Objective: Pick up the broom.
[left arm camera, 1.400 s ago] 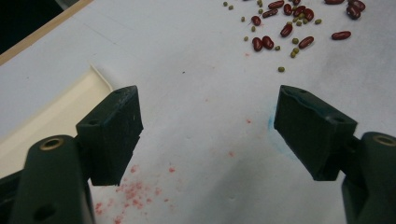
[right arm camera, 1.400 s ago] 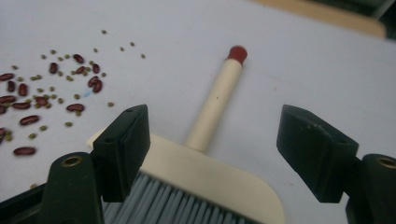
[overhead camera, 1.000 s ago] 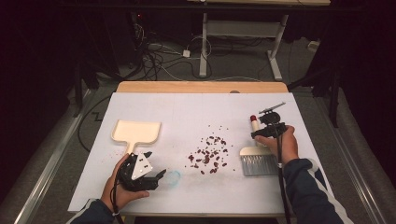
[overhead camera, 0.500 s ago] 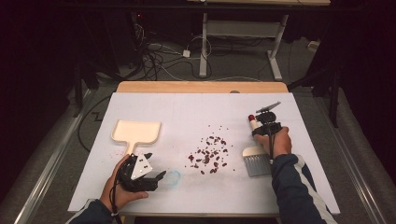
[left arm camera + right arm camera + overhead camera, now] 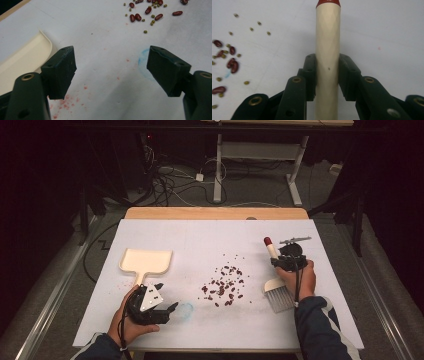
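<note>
I am looking down on a white table (image 5: 215,232) from above its near edge, with one handheld gripper in each of my hands. Taking the middle of the table as a clock's centre, my right gripper (image 5: 286,263) sits at about 3 o'clock. Its jaws have just been closing and now clamp the cream handle of a small brush (image 5: 275,276). In the right gripper view the brush (image 5: 327,50) handle runs straight up between the two black jaws, both pads pressed to its sides, and ends in a dark red cap at 12 o'clock. From above, that red tip points toward 12 o'clock, while the pale bristles fan out toward 6 o'clock beside my right hand (image 5: 296,281).

A scatter of beans (image 5: 223,284), dark red ones mixed with smaller green ones, lies just below the table's centre, to the left of the bristles and apart from them. In the right gripper view the beans (image 5: 227,62) are at 9 o'clock.

My left gripper (image 5: 167,312) rests at about 7 o'clock on the table, jaws spread wide with nothing between them. In the left gripper view there is bare table between its pads, marked by faint red specks and a pale blue ring (image 5: 143,63). The beans (image 5: 147,11) sit at 1 o'clock there.

A cream dustpan (image 5: 145,262) lies flat at 9 o'clock on the table, its handle pointing toward my left hand (image 5: 132,320), close to it.
</note>
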Demonstrator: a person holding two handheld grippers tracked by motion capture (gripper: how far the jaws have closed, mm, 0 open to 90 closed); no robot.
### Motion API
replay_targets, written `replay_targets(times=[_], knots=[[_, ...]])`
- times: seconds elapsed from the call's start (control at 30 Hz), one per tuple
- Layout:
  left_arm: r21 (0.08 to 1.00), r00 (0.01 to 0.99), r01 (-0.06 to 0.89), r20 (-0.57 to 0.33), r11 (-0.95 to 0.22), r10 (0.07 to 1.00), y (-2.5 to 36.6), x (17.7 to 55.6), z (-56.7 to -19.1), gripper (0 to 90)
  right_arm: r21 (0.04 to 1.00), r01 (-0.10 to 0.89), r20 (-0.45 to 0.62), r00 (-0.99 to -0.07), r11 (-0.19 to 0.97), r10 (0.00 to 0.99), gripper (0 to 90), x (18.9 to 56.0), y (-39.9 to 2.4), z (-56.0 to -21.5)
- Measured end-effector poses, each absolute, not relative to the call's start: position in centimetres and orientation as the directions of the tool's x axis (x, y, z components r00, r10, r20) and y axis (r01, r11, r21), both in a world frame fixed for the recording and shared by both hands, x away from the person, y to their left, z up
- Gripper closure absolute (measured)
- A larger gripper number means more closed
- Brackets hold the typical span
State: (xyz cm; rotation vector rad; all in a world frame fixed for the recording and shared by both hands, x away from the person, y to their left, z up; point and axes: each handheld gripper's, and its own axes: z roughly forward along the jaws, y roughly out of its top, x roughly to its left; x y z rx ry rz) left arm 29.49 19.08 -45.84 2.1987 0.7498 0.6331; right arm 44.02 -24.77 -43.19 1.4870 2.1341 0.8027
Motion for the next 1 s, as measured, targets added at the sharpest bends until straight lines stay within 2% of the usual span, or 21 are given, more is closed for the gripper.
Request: replay_targets(times=[0.23, 0.3, 0.43, 0.5, 0.53, 0.6, 0.73, 0.77, 0.8, 0.9, 1.0], knots=[[0.812, 0.695, 0.312, 0.159, -0.493, 0.702, 18.8, 29.0, -44.3, 22.8, 0.815, 0.539, 0.019, -0.388, 0.211, 0.921, 70.8, 40.1, -26.4, -40.5], [0.83, 0.706, 0.304, 0.134, -0.468, 0.695, 18.0, 29.1, -43.6, 22.8, 0.865, 0.467, 0.019, -0.392, 0.181, 0.92, 70.8, 38.6, -26.8, -39.9], [0.846, 0.739, 0.28, 0.112, -0.453, 0.665, 15.6, 29.5, -42.6, 23.0, 0.9, 0.391, 0.001, -0.445, 0.193, 0.895, 70.8, 36.9, -26.5, -38.6], [0.875, 0.795, 0.241, 0.071, -0.421, 0.602, 12.6, 29.7, -41.4, 23.3, 0.912, 0.371, 0.011, -0.453, 0.177, 0.892, 70.8, 36.2, -26.3, -38.2], [0.875, 0.795, 0.241, 0.071, -0.421, 0.602, 12.6, 29.7, -41.4, 23.3, 0.913, 0.37, 0.017, -0.455, 0.172, 0.89, 70.8, 36.0, -26.1, -38.1], [0.9, 0.849, 0.218, 0.015, -0.377, 0.528, 9.2, 29.8, -40.3, 23.3, 0.926, 0.34, 0.009, -0.449, 0.162, 0.894, 70.8, 35.4, -25.6, -37.7], [0.91, 0.899, 0.185, -0.004, -0.37, 0.438, 4.4, 29.8, -39.6, 23.3, 0.941, 0.281, -0.042, -0.456, 0.188, 0.889, 70.7, 34.0, -24.0, -37.0], [0.91, 0.899, 0.185, -0.004, -0.37, 0.438, 4.4, 29.8, -39.6, 23.3, 0.943, 0.273, -0.044, -0.461, 0.189, 0.886, 70.7, 33.7, -23.7, -36.9], [0.911, 0.906, 0.17, 0.006, -0.377, 0.423, 2.4, 29.8, -39.7, 23.4, 0.955, 0.244, -0.042, -0.457, 0.171, 0.889, 70.7, 33.2, -23.3, -36.8], [0.913, 0.899, 0.186, -0.009, -0.362, 0.437, 0.3, 30.3, -40.2, 26.0, 0.97, 0.182, -0.061, -0.457, 0.16, 0.888, 70.6, 32.0, -22.6, -36.5], [0.918, 0.897, 0.204, -0.035, -0.341, 0.441, -0.6, 30.9, -40.5, 33.0, 0.972, 0.164, -0.072, -0.474, 0.169, 0.878, 70.6, 31.0, -21.7, -36.2]])
